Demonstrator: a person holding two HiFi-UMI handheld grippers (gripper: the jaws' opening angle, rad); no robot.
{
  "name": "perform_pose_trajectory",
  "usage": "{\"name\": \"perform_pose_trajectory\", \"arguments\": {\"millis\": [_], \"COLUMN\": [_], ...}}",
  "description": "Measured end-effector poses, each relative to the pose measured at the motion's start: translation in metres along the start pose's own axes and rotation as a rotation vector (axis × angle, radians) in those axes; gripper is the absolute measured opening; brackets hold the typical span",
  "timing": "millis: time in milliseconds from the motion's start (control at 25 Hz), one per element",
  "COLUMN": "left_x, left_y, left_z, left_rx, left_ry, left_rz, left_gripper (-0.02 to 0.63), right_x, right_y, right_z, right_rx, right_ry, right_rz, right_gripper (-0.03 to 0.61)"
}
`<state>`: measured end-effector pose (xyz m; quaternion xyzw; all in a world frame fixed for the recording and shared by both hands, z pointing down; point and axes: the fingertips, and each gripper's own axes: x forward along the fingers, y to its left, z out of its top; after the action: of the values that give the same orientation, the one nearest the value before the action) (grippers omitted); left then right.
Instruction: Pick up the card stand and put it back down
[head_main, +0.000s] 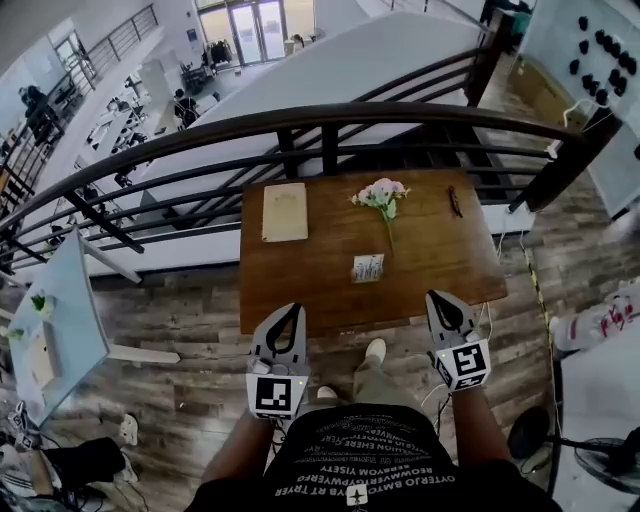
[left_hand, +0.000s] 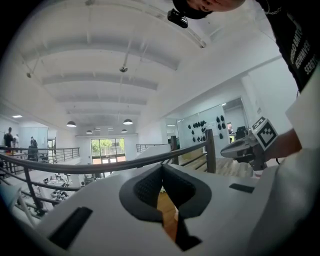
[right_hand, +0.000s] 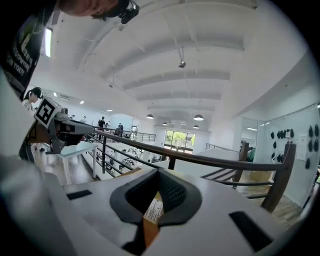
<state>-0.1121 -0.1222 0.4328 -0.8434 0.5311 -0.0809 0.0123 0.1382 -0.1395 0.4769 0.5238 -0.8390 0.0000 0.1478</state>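
Observation:
The card stand (head_main: 367, 268) is a small white printed card that stands upright near the middle of the brown wooden table (head_main: 300, 290). Both grippers hang in front of my body, short of the table's near edge and apart from the stand. My left gripper (head_main: 290, 308) has its jaws together with nothing between them. My right gripper (head_main: 436, 297) is likewise shut and empty. In the right gripper view the card stand (right_hand: 154, 210) shows through the gap below the closed jaws. In the left gripper view only bare table wood (left_hand: 167, 205) shows there.
On the table lie a pink flower bunch (head_main: 381, 195), a beige pad (head_main: 285, 211) at the back left and a small dark object (head_main: 455, 202) at the back right. A dark railing (head_main: 330, 120) runs behind the table. A pale side table (head_main: 60, 300) stands at the left.

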Motion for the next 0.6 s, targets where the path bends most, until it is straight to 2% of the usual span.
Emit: {"name": "perform_pose_trajectory", "arguments": {"millis": [280,600], "left_x": [0.012,0.054], "left_y": [-0.023,-0.062], "left_z": [0.009,0.007], "left_rx": [-0.001,-0.001], "left_ry": [0.007,0.055], "left_rz": [-0.027,0.007], "left_gripper": [0.023,0.023], "right_x": [-0.02,-0.009], "right_y": [-0.015,-0.058], "right_z": [0.023,-0.006], "right_rx": [-0.016,0.02], "right_ry": [-0.02,0.011], "right_rz": [0.016,0.085], "right_gripper": [0.014,0.014]}}
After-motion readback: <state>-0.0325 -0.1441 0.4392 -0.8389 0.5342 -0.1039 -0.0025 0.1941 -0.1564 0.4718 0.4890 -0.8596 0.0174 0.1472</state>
